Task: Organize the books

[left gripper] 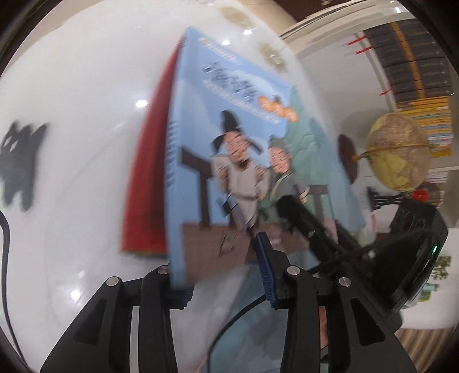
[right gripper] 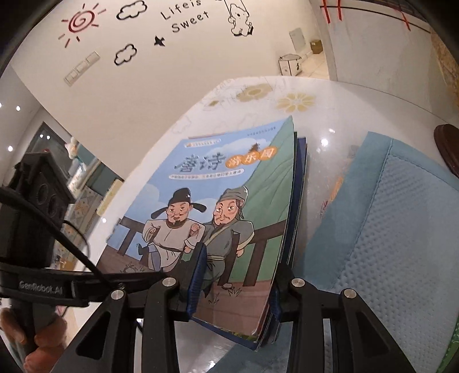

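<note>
A stack of thin books, topped by a blue cover [right gripper: 218,183] with two cartoon figures, rests tilted on the glossy white table [right gripper: 330,120]. In the blurred left wrist view the same cover [left gripper: 229,149] shows with a red book [left gripper: 149,186] behind it. My right gripper [right gripper: 235,289] straddles the stack's near corner, jaws open, with one pad over the cover and the other beside the page edges. My left gripper [left gripper: 223,275] is open too. The stack's lower edge lies by its left pad, and its right pad stands off the cover. A hand [right gripper: 31,341] holds the left gripper's handle.
A globe [left gripper: 398,152] on a dark stand sits to the right, before shelves of books [left gripper: 416,71]. A blue padded cushion [right gripper: 396,229] lies right of the stack. A decorated wall [right gripper: 183,17] rises beyond the table, and boxes [right gripper: 289,64] sit on the floor.
</note>
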A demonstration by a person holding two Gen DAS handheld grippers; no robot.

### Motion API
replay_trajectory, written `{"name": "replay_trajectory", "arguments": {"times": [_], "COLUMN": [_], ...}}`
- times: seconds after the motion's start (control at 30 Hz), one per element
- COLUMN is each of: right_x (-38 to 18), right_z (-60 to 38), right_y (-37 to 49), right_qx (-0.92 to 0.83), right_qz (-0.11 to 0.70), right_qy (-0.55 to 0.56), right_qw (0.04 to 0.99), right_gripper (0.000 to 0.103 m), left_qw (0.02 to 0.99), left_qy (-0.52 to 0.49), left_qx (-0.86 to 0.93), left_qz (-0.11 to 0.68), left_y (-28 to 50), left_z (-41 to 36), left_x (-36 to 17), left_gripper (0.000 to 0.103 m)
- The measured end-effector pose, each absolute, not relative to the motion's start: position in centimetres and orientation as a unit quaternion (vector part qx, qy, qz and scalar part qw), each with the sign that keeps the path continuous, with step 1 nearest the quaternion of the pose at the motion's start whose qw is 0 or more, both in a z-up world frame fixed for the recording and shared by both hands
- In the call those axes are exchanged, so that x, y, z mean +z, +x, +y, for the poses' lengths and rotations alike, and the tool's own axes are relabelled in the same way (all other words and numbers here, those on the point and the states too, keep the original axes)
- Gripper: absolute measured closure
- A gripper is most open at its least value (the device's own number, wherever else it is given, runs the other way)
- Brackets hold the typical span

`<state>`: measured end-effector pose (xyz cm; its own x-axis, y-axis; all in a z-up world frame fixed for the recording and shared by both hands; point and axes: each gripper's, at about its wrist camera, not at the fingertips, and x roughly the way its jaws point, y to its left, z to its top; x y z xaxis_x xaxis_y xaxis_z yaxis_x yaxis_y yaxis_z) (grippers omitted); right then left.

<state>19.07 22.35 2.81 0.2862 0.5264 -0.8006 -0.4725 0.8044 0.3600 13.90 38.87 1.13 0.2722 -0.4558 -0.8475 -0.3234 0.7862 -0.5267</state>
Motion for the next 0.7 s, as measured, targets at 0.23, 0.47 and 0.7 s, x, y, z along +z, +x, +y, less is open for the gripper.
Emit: {"name": "replay_trajectory", "arguments": {"times": [0.23, 0.47, 0.7], "right_x": [2.6, 4.1, 7.0], "right_z": [17.9, 2.3, -18.1], "right_y": [16.0, 8.9, 3.0], "right_qx": [0.313, 0.205, 0.06], "right_qz": [0.545, 0.554, 0.544], "right_qy": [0.007, -0.008, 0.062], "right_qw": [0.778, 0.807, 0.835], "right_gripper": [0.059, 0.047, 0.036], "left_qw": [0.775, 0.813, 0.785], "left_qy": [-0.208, -0.198, -0.188], "left_qx": [0.036, -0.071, -0.221], "left_qz": [0.596, 0.543, 0.548], "left_y": [7.2, 5.2, 6.5], "left_z": [36.8, 24.5, 5.5], "left_x": [3.6, 6.6, 8.3], "left_gripper": [0.07, 0.068, 0.059]}}
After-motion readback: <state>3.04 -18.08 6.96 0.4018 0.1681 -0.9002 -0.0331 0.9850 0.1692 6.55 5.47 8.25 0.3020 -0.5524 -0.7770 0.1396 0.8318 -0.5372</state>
